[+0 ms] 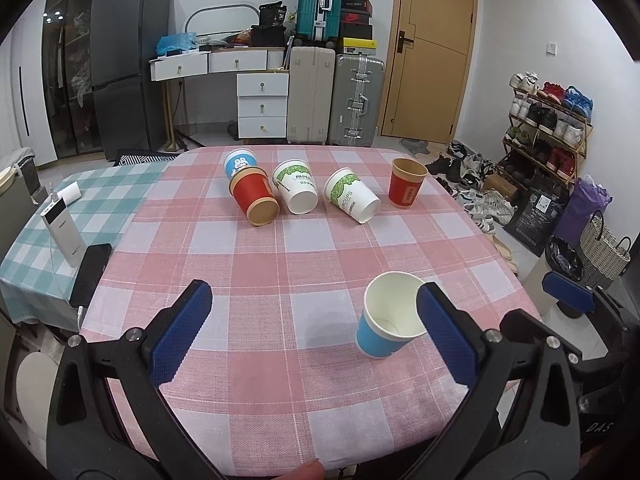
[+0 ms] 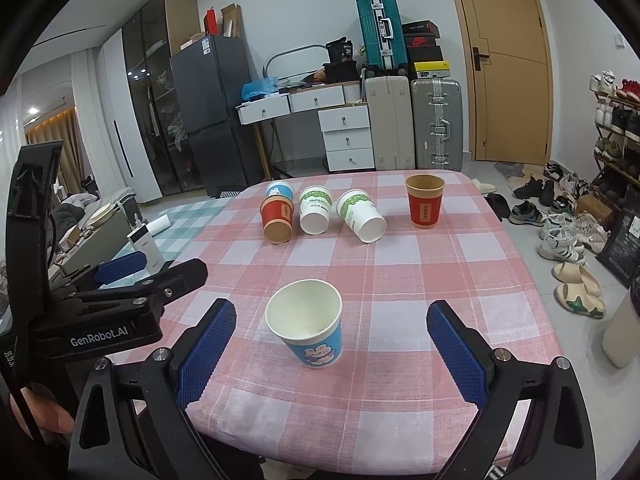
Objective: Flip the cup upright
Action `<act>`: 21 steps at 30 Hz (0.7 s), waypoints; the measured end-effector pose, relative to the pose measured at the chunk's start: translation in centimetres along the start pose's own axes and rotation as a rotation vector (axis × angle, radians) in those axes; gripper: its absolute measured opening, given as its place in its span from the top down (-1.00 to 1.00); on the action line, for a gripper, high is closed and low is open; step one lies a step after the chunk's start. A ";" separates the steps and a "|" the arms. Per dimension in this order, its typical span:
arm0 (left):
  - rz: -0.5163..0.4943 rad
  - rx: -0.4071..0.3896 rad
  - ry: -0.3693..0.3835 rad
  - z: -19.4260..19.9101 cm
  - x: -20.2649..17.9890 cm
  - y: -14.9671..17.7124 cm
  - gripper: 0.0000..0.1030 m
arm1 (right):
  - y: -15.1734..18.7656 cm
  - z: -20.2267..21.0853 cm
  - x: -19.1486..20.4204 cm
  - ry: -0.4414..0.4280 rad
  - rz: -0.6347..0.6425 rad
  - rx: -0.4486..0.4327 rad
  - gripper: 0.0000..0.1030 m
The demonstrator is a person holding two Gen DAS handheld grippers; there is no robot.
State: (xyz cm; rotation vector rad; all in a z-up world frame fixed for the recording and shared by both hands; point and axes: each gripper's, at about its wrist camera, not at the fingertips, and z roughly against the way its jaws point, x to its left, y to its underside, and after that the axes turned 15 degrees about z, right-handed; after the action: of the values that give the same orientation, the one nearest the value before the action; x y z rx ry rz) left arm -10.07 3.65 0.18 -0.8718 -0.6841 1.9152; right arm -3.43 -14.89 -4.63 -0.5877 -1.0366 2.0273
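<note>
A blue paper cup (image 2: 310, 326) stands upright on the pink checked tablecloth (image 2: 400, 280), between my right gripper's (image 2: 330, 354) open blue pads, touching neither. It also shows in the left wrist view (image 1: 390, 314), just left of my right pad there. My left gripper (image 1: 314, 334) is open and empty over the cloth. At the far side, a red cup (image 1: 256, 200), two white-green cups (image 1: 298, 192) (image 1: 352, 196) lie on their sides, with a blue bunny cup (image 1: 240, 162) behind. Another red cup (image 1: 406, 184) stands upright.
A power bank (image 1: 62, 232) and black phone (image 1: 92, 272) lie on the green checked cloth at left. Suitcases (image 1: 336, 100), white drawers (image 1: 262, 106) and a fridge (image 1: 124, 64) stand behind the table. Shoes and a rack (image 1: 548, 128) fill the floor to the right.
</note>
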 end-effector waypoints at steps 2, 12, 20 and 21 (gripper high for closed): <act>0.002 0.002 0.002 0.0 0.1 0.0 -0.98 | 0.1 -0.1 -0.1 -0.004 -0.007 0.003 -0.91; -0.002 0.002 0.009 0.0 -0.1 0.1 -0.98 | 0.2 0.1 -0.3 -0.003 -0.015 -0.001 -0.91; 0.000 0.001 0.006 0.0 -0.1 0.1 -0.98 | 0.1 -0.1 0.0 -0.006 -0.013 0.000 -0.91; 0.005 -0.001 0.007 0.0 0.0 0.1 -0.98 | 0.2 -0.1 0.0 -0.007 -0.014 0.000 -0.91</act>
State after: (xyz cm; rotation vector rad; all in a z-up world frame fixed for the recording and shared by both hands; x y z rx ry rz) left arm -10.11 3.58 0.13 -0.8807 -0.6793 1.9153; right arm -3.43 -14.93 -4.81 -0.5726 -1.0418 2.0184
